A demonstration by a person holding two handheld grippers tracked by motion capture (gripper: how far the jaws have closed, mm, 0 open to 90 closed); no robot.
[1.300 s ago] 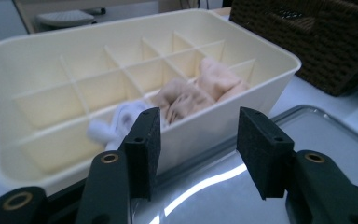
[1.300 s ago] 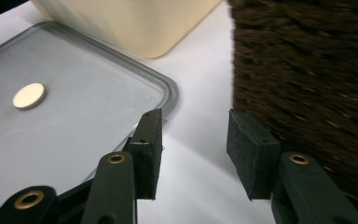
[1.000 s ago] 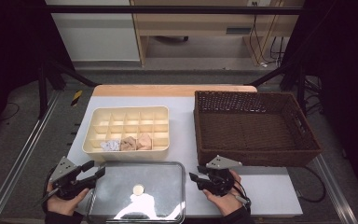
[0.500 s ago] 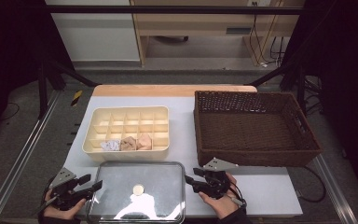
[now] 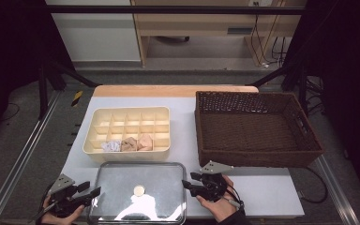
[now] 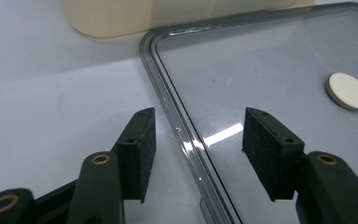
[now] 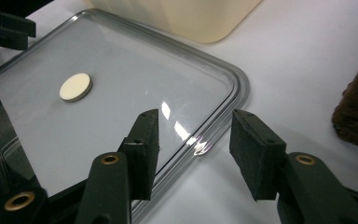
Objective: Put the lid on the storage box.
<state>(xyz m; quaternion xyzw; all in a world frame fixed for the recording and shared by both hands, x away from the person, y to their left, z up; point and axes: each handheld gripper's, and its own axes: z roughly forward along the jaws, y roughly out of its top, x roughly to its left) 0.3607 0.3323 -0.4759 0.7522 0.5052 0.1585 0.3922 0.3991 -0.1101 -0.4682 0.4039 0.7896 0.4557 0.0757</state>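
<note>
The clear lid (image 5: 137, 194) lies flat on the table just in front of the cream organizer (image 5: 127, 133). I have my left gripper (image 6: 198, 140) and right gripper (image 7: 193, 149) spread astride its opposite edges, not yet pinching. Next I must close both (evenly) before lifting. Since the earlier frame, the left gripper has dropped to the rim, its jaws just closing slightly.

On the white table (image 5: 262, 197) a clear lid (image 5: 138, 194) lies nearest, the left gripper (image 5: 91, 194) at its left edge and the right gripper (image 5: 190, 183) at its right, with a cream divided tray (image 5: 127, 119) behind it and a brown wicker basket (image 5: 258, 129) far right.
</note>
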